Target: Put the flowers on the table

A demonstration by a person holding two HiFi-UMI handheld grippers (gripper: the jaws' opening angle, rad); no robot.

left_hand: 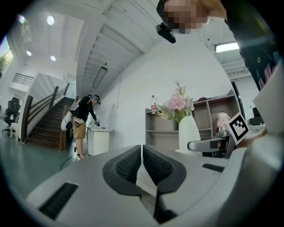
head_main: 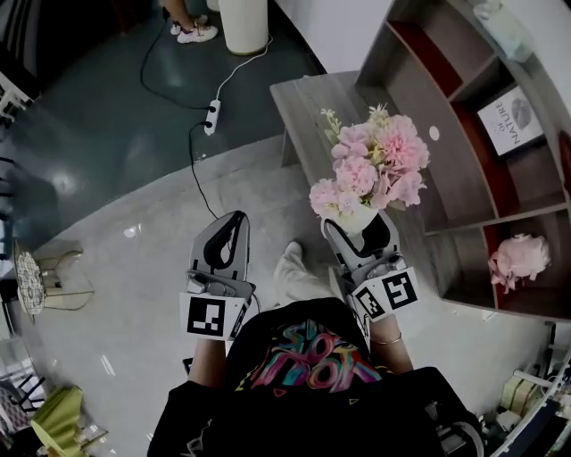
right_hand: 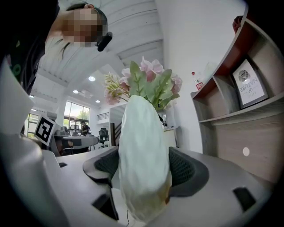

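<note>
A bunch of pink flowers (head_main: 373, 168) stands in a white vase (right_hand: 144, 159) that my right gripper (right_hand: 143, 166) is shut on, jaws pressing both sides of the vase. In the head view the vase (head_main: 357, 219) is held above the floor, close to the near end of the grey wooden table (head_main: 303, 100). The bouquet (right_hand: 144, 82) rises above the vase. My left gripper (head_main: 228, 243) hangs to the left, shut with nothing between its pads (left_hand: 142, 166). From the left gripper view the vase (left_hand: 189, 133) and flowers (left_hand: 177, 104) show at right.
A brown shelf unit (head_main: 482, 134) stands right of the table, holding a framed card (head_main: 510, 118) and another pink bunch (head_main: 519, 259). A power strip (head_main: 212, 116) and cable lie on the floor. A white bin (head_main: 243, 23) and a person's feet (head_main: 193, 32) are far back.
</note>
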